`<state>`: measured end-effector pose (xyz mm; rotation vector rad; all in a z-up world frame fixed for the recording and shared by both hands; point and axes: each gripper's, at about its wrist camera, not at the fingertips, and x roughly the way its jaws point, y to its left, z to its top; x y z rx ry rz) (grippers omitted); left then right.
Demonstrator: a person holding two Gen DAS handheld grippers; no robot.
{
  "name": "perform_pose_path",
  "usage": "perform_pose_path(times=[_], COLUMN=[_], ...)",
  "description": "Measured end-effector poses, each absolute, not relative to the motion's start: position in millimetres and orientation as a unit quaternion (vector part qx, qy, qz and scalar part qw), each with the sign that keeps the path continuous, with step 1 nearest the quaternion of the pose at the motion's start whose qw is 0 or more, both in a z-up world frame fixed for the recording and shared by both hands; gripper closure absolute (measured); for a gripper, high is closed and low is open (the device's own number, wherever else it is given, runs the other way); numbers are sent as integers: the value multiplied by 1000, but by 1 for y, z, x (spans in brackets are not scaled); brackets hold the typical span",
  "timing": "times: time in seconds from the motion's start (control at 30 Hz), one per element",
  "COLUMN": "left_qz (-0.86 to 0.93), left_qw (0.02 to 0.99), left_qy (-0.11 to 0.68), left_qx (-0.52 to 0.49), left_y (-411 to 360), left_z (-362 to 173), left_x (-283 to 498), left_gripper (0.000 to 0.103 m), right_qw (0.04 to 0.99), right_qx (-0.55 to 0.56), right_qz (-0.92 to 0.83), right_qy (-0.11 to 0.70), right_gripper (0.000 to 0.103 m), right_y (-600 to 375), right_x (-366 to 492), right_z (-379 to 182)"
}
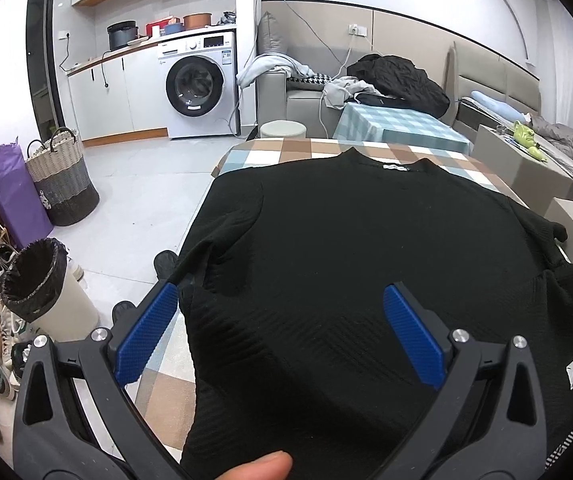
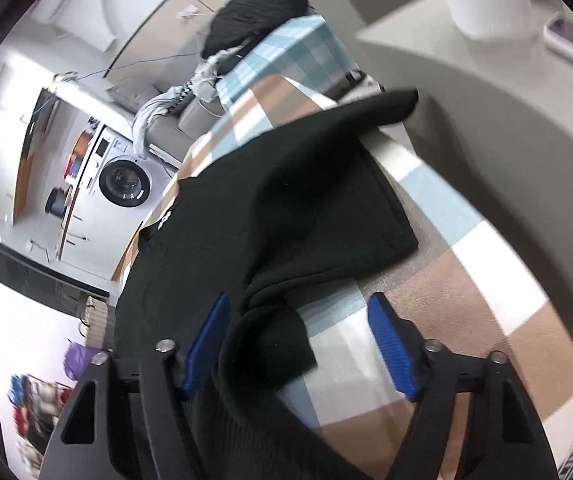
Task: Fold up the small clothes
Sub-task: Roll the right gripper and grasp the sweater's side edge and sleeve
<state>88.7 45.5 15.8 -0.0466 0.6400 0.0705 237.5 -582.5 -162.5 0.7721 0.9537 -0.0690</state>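
Blue-padded fingers of the left tool (image 1: 280, 332) stood wide apart over the near hem of a black sweater (image 1: 358, 248), gripping nothing. It lay spread across the checked surface (image 1: 278, 152), collar at the far side. Over its right sleeve, the right tool (image 2: 298, 344) was partly apart, fabric between its pads but unclamped.
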Motion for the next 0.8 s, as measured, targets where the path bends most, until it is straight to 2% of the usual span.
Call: perform_pose_path(times=[0.03, 0.1, 0.47, 0.53, 0.63, 0.77, 0.8], left_qz=[33, 29, 19, 19, 23, 24, 25], left_qw=[948, 946, 945, 946, 947, 947, 947], left_qy=[316, 322, 324, 322, 320, 319, 319], left_qx=[-24, -27, -33, -28, -25, -22, -19], left_y=[47, 46, 45, 44, 42, 42, 43], left_z=[15, 12, 5, 6, 6, 5, 5], left_x=[90, 97, 102, 101, 100, 100, 100], left_gripper=[1, 1, 1, 1, 1, 1, 1], right_qw=[816, 816, 801, 797, 798, 812, 818], right_qx=[363, 359, 389, 402, 409, 384, 374], right_qz=[-38, -54, -71, -84, -102, -146, -152], right_qy=[447, 449, 450, 443, 431, 415, 409], right_gripper=[36, 47, 49, 52, 66, 94, 95], right_y=[-582, -582, -578, -582, -589, -594, -594], right_x=[241, 245, 255, 259, 264, 265, 264], right_z=[-165, -167, -179, -181, -180, -173, -169])
